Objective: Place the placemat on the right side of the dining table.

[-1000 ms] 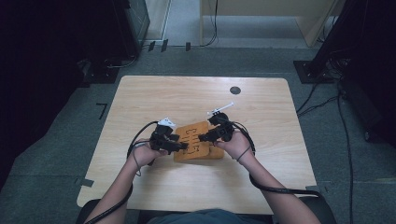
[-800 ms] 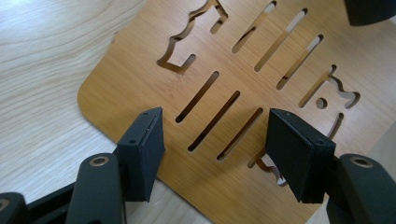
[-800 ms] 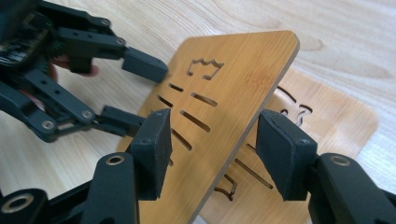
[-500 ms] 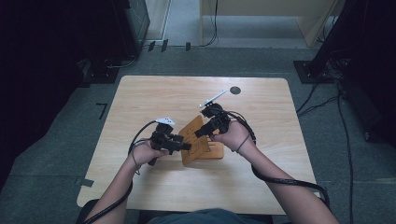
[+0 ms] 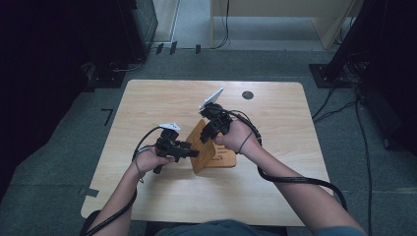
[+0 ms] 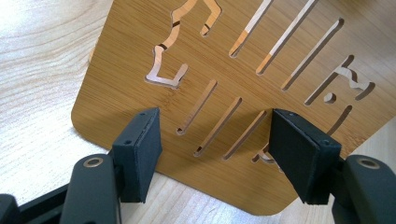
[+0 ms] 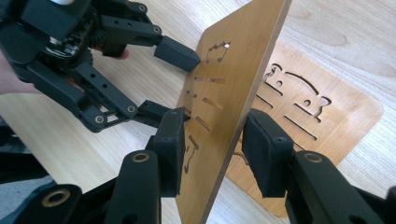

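Pale wooden table [image 5: 147, 103] lies bare around my work, dark floor past its edges. My left gripper [image 5: 189, 151], jaws just opening, stands spread before the raised bamboo panel [image 5: 202, 147]. My right gripper [image 5: 209, 135], jaws closing, straddles that panel's edge above the flat bamboo panel [image 5: 226, 157] beneath.
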A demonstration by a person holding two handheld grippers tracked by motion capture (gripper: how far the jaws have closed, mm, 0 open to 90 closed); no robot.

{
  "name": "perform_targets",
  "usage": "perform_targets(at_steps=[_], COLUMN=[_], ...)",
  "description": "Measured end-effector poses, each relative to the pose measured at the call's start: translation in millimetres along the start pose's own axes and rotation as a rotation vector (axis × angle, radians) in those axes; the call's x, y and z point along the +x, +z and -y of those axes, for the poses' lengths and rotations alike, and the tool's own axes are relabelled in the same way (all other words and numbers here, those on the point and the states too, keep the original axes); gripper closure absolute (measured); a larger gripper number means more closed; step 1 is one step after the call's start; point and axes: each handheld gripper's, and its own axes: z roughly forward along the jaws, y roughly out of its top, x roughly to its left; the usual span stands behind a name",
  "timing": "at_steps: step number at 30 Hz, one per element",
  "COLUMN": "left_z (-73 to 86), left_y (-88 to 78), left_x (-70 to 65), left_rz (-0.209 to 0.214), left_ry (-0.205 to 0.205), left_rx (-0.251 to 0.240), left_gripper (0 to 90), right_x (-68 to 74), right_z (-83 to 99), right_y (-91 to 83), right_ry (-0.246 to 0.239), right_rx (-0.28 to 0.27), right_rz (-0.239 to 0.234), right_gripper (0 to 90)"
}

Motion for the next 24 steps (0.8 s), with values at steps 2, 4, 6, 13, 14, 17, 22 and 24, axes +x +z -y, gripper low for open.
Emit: perform_targets(at_steps=[2, 4, 6, 13, 14, 17, 22, 24], left_z=[0.0, -0.1, 0.0, -0.3, -0.4, -0.3, 0.1, -0.8], left_y=[-0.4, -0.2, 0.1, -1.7, -3.1, -10.5, -22.1, -24.3], left_x=[0.2, 0.3, 0.4, 3.2, 4.0, 7.0, 10.9, 10.8], left_rz=[0.002, 0.000, -0.001, -0.017, -0.017, -0.018, -0.030, -0.041], left_ry=[-0.001, -0.002, 0.000, -0.007, -0.008, -0.028, -0.040, -0.033], left_rx=[0.000, 0.001, 0.001, -0.007, -0.012, -0.026, -0.062, -0.069], left_gripper=[33.3, 33.3, 33.2, 33.1, 33.0, 33.1, 33.4, 33.4], right_x=[0.5, -1.0, -2.8, -11.2, -13.9, -19.7, -15.2, -14.5], right_z=[-1.3, -2.7, -3.9, -7.9, -8.9, -12.2, -16.7, -18.4], right_y=[1.9, 4.7, 11.8, 28.8, 29.5, 26.1, 16.0, 8.6], right_ry=[-0.001, 0.008, 0.005, 0.075, 0.096, 0.156, 0.127, 0.106], right_rx=[0.009, 0.021, 0.046, 0.076, 0.080, 0.082, 0.070, 0.047], right_rz=[0.001, 0.000, 0.004, -0.034, -0.062, -0.185, -0.186, -0.171], right_gripper=[62.1, 64.3, 67.0, 71.6, 74.9, 84.4, 86.7, 87.5])
